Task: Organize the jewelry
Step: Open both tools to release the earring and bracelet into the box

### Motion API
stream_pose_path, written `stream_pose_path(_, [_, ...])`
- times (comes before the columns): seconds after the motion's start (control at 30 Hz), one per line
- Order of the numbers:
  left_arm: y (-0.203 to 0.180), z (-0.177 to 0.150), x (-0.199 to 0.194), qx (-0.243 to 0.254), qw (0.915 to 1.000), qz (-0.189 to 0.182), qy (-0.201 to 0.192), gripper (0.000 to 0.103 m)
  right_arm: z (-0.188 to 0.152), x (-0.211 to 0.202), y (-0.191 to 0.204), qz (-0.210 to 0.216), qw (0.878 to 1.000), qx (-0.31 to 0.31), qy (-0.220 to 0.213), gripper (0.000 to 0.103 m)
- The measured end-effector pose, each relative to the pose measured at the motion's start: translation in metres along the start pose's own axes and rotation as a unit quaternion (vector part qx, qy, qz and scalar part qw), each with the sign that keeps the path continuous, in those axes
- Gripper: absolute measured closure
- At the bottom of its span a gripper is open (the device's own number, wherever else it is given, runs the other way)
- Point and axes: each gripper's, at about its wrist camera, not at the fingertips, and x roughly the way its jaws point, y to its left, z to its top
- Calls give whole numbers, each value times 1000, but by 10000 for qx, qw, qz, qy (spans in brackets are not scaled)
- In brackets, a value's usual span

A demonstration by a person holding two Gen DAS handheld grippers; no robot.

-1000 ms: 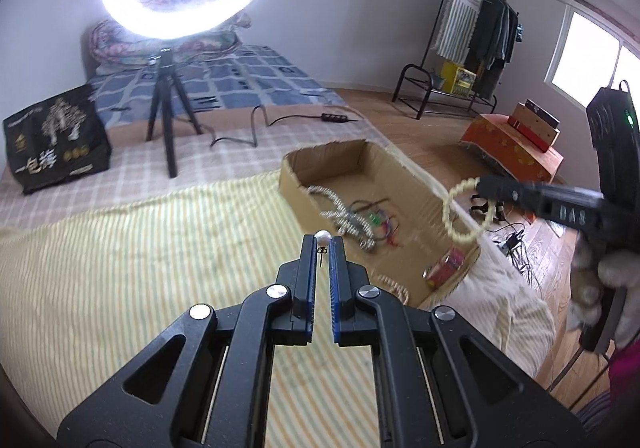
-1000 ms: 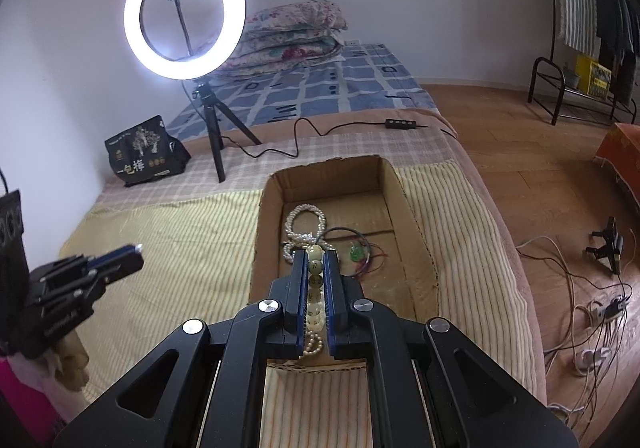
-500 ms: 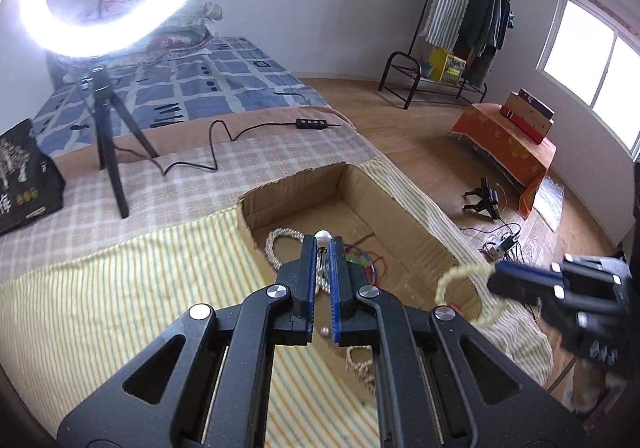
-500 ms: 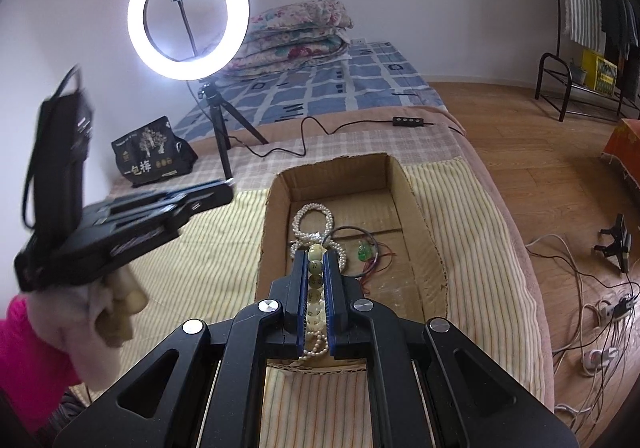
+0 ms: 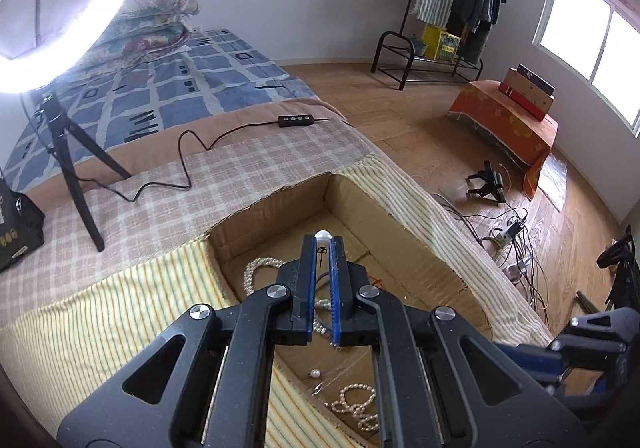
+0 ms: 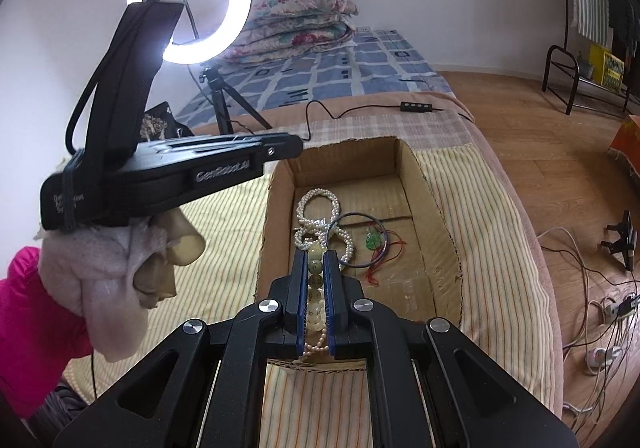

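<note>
An open cardboard box [image 6: 440, 224] on the bed holds white pearl strands [image 6: 316, 204], a dark bangle [image 6: 356, 244] and a green pendant on red cord [image 6: 372, 240]. My left gripper [image 5: 323, 244] is shut on a pearl earring [image 5: 323, 236] and hovers over the box [image 5: 400, 244]. My right gripper [image 6: 316, 260] is shut on a pale yellow-green bead bracelet [image 6: 315, 268] above the box's near end. The left gripper also shows in the right wrist view [image 6: 296, 150], at the box's left rim. More pearls [image 5: 356, 404] and a loose pearl [image 5: 316, 373] lie in the box.
A ring light on a tripod [image 6: 188, 0] stands on the bed beyond the box, its cable and switch [image 6: 416, 106] trailing across the checked blanket. A black bag [image 5: 16, 224] sits at far left. Cables [image 6: 600, 328] lie on the wooden floor to the right.
My left gripper has swung right from the striped cloth to above the box, still holding the earring. My right gripper has kept the bead bracelet over the box's near end.
</note>
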Motion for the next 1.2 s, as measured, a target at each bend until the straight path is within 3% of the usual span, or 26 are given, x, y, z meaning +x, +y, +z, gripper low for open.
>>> stream_pose_path(0.37, [-9, 7, -2, 105, 9999, 3, -68, 99, -3, 4, 4, 19, 9999, -84, 52, 96])
stream_pose_path(0.5, [-12, 8, -2, 193, 9998, 61, -89, 99, -2, 2, 4, -5, 9999, -100, -6, 73])
stream_pose_path(0.57, [-12, 8, -3, 217, 9997, 96, -96, 89, -2, 1, 5, -49, 9999, -106, -67, 63])
stream_pose_path(0.63, [-12, 8, -5, 210, 9996, 121, -163, 54, -1, 1, 5, -74, 9998, -128, -112, 61])
stream_pose_path(0.67, [-11, 8, -7, 207, 9994, 132, -233, 50, -1, 0, 5, -95, 9998, -137, -125, 60])
stream_pose_path(0.77, [-11, 8, -9, 226, 9993, 178, -245, 44, -1, 0, 5, -174, 9996, -161, -164, 41])
stream_pose_path(0.8, [-11, 8, -9, 235, 9993, 184, -238, 37, -1, -1, 5, -211, 9994, -168, -200, 36])
stream_pose_path(0.93, [-11, 8, -12, 268, 9989, 264, -287, 31, 1, -2, 6, -295, 9991, -209, -239, 34])
stream_pose_path(1.03, [-11, 8, -12, 274, 9989, 263, -291, 30, 1, -3, 8, -406, 9986, -237, -256, 28])
stream_pose_path(1.2, [-13, 8, -21, 316, 9984, 304, -346, 29, -1, -11, 12, -558, 9975, -294, -325, 26])
